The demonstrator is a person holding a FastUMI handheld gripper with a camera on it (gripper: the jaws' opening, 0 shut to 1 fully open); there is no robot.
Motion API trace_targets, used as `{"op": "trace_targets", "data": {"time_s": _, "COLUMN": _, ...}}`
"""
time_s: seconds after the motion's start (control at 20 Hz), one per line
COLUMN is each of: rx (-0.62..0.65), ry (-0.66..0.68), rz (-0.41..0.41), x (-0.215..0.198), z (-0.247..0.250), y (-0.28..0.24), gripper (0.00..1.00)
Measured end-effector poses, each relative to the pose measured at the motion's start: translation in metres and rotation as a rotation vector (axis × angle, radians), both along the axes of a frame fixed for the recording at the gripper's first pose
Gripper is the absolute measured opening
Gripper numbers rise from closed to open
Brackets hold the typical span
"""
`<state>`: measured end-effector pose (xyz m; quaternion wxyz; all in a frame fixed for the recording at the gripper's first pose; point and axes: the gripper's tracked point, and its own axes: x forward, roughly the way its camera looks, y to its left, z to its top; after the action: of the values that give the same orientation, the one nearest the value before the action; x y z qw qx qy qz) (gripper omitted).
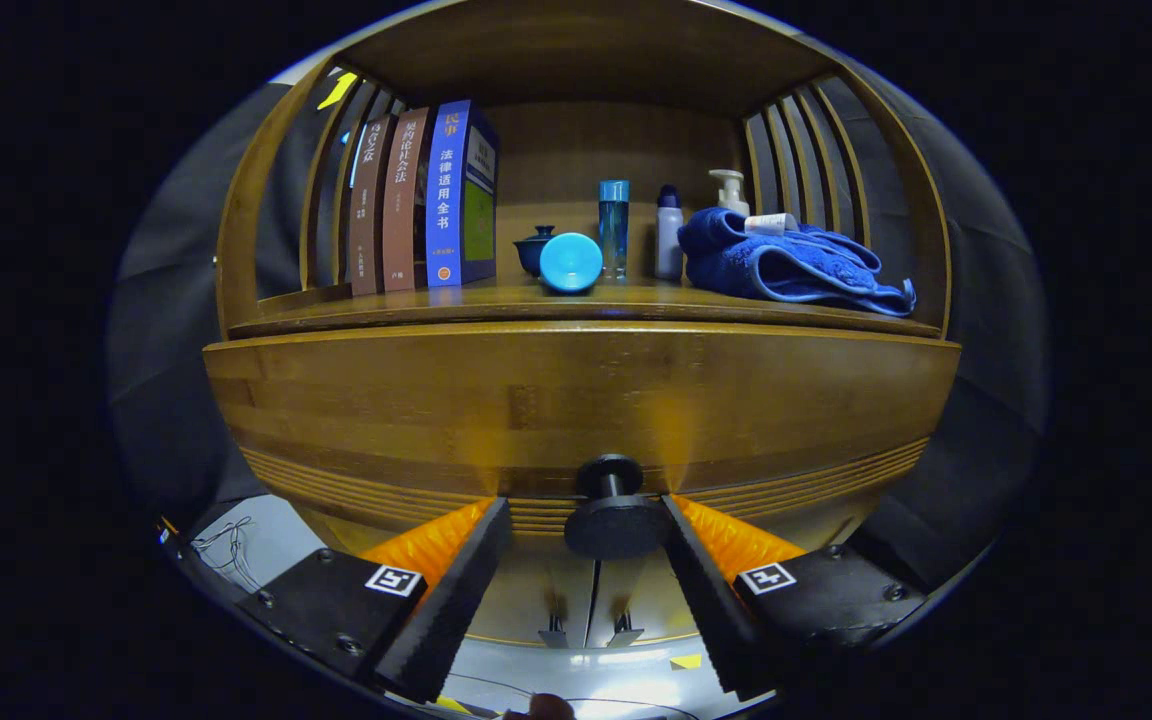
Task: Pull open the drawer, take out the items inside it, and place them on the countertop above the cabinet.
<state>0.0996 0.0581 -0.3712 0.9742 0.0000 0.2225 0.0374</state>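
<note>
- The drawer (576, 400) is a wide wooden front with a smooth, banded grain and a group of fine grooves along its lower edge; it sits directly ahead of the fingers, under the countertop (576, 305)
- Its knob (614, 520) is a dark round disc on a short stem, at 12 o'clock from the gripper (586, 510), between the two fingertips
- The fingers stand apart; the right fingertip (678, 515) touches or nearly touches the knob's edge, while the left fingertip (496, 515) is clear of it with a gap, so the knob is not clamped
- On the countertop, from 10 o'clock across: three upright books (426, 200) leaning against the slatted left side, a small dark lidded cup (534, 250), a round light-blue cap (571, 262) just beside it, a tall blue bottle (614, 228), a pale bottle with dark top (669, 235), a pump bottle (731, 190) and a crumpled blue towel (786, 265) at 2 o'clock with a small tube (771, 223) on it
- Bare countertop shows along the front edge, widest before the books and between the cap and the towel
- Below the drawer front, cabinet doors (591, 610) meet at a seam at 6 o'clock
</note>
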Motion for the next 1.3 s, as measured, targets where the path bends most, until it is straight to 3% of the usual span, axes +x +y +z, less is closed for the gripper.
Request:
{"op": "trace_targets", "data": {"time_s": 0.4, "rx": 0.019, "ry": 0.003, "rz": -0.009, "x": 0.009, "z": -0.004, "y": 0.002, "gripper": 0.99}}
{"op": "trace_targets", "data": {"time_s": 0.65, "rx": 0.024, "ry": -0.036, "rz": -0.012, "x": -0.013, "z": 0.015, "y": -0.001, "gripper": 1.00}}
{"op": "trace_targets", "data": {"time_s": 0.95, "rx": 0.033, "ry": -0.153, "rz": -0.017, "x": -0.050, "z": 0.094, "y": -0.014, "gripper": 1.00}}
{"op": "trace_targets", "data": {"time_s": 1.3, "rx": -0.029, "ry": -0.287, "rz": -0.017, "x": -0.072, "z": 0.233, "y": -0.039, "gripper": 1.00}}
